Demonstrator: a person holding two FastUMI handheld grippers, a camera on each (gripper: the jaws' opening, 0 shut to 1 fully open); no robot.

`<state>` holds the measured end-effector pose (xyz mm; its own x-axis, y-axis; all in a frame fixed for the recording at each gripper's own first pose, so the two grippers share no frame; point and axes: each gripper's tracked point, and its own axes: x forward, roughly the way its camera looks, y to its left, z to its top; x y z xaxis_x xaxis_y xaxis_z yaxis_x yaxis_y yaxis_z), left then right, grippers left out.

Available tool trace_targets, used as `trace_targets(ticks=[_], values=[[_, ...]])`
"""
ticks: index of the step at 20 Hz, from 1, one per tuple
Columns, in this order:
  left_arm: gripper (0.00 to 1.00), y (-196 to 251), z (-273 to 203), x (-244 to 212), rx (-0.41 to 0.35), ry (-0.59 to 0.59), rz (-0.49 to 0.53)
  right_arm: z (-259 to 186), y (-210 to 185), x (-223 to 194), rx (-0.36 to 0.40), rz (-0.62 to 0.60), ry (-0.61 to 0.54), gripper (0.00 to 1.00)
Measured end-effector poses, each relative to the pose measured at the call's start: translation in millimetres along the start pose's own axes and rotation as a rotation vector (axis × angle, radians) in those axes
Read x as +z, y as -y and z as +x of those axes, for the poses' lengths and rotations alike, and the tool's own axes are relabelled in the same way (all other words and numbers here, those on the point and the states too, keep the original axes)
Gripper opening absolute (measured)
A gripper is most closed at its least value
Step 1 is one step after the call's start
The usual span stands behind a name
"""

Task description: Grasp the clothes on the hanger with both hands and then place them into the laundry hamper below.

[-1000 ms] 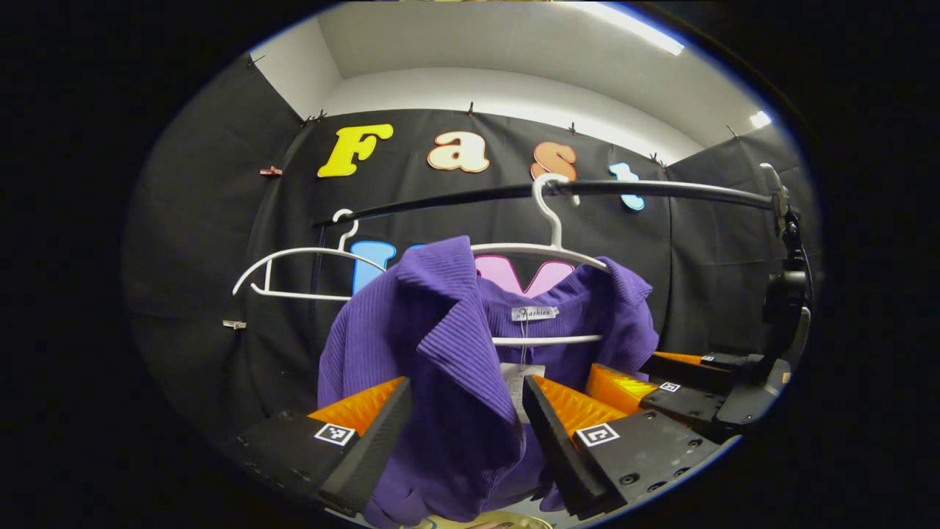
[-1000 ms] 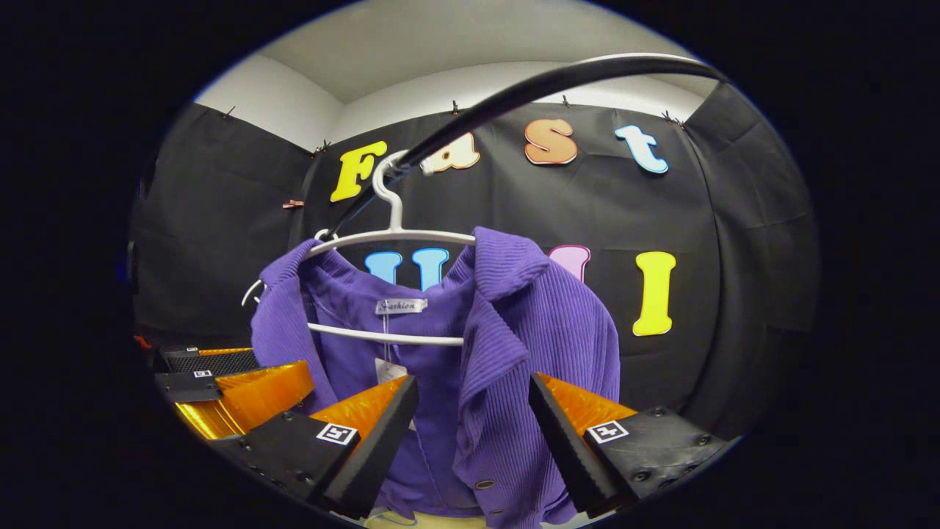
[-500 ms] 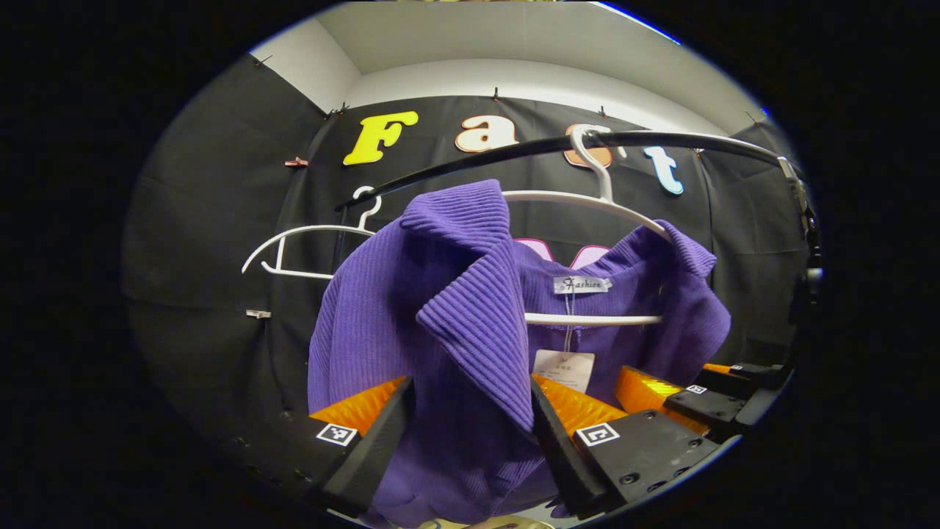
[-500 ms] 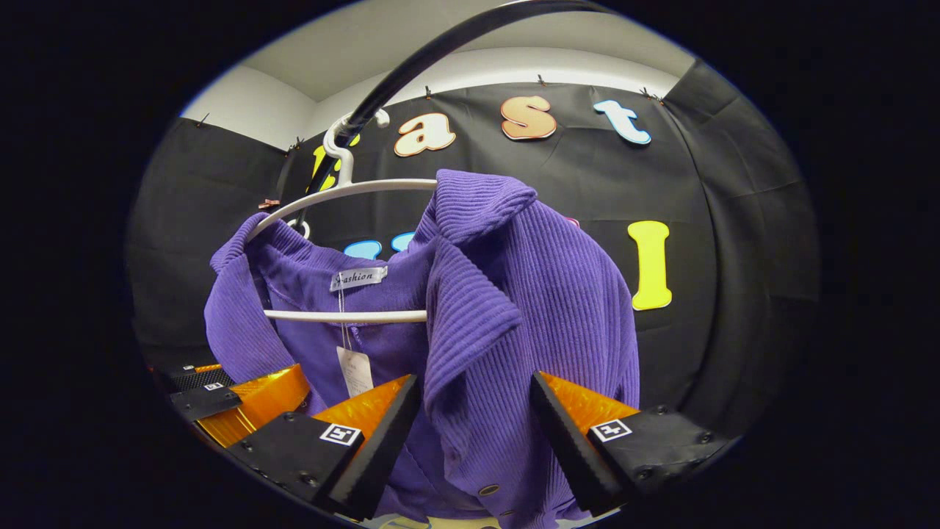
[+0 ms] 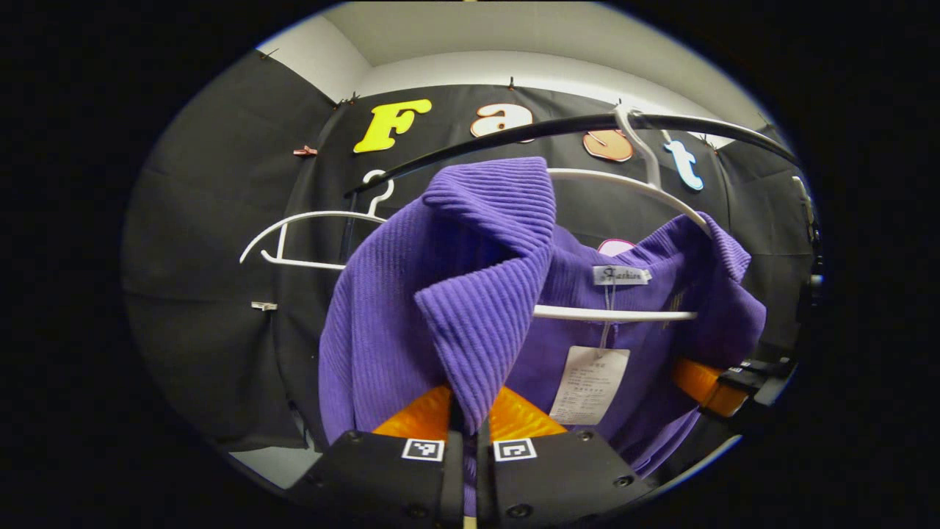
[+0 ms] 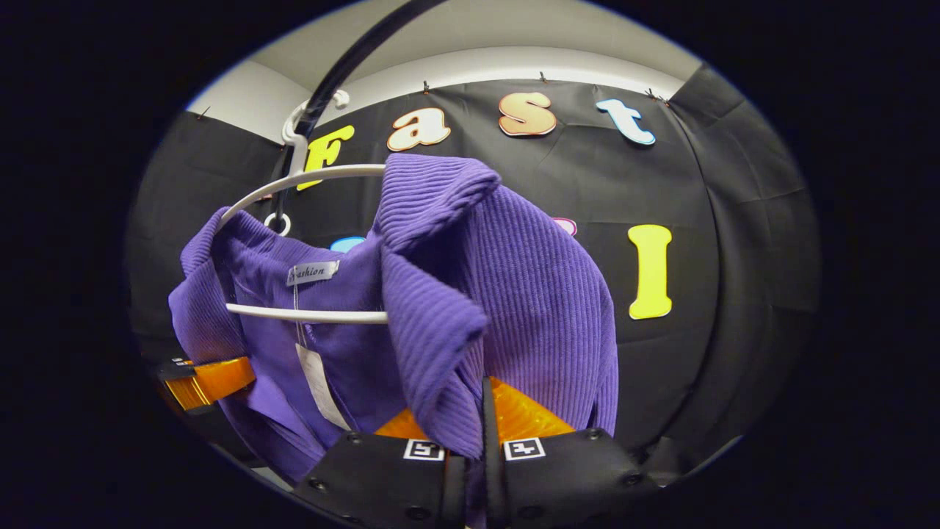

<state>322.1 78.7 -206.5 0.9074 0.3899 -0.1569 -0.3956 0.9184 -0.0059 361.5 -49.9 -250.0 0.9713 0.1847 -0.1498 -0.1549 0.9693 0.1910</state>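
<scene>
Purple jacket hangs on white hanger. Left gripper pinches 1 lapel below the hanger; right gripper apparently pinches the other.

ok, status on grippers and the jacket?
Left gripper shut on purple jacket lapel. Right gripper shut on other lapel. Jacket on white hanger, hooked over rail.

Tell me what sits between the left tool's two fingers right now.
A fold of the purple jacket, its front lapel edge, is pinched between the left tool fingers, seen in the left gripper view.
</scene>
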Motion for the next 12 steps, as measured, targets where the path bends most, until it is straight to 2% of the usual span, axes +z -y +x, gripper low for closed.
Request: trace_targets(ticks=[4,9,12], values=[[0.05,-2,2,2,0.006,-0.019,0.034,8,7,5,0.052,-0.026,-0.001,0.19],[0.05,-14,-10,3,0.045,-0.019,0.046,-10,17,10,0.114,0.007,0.007,0.19],[0.05,-22,-18,4,0.076,-0.021,0.064,-17,31,19,0.115,0.019,0.027,0.19]])
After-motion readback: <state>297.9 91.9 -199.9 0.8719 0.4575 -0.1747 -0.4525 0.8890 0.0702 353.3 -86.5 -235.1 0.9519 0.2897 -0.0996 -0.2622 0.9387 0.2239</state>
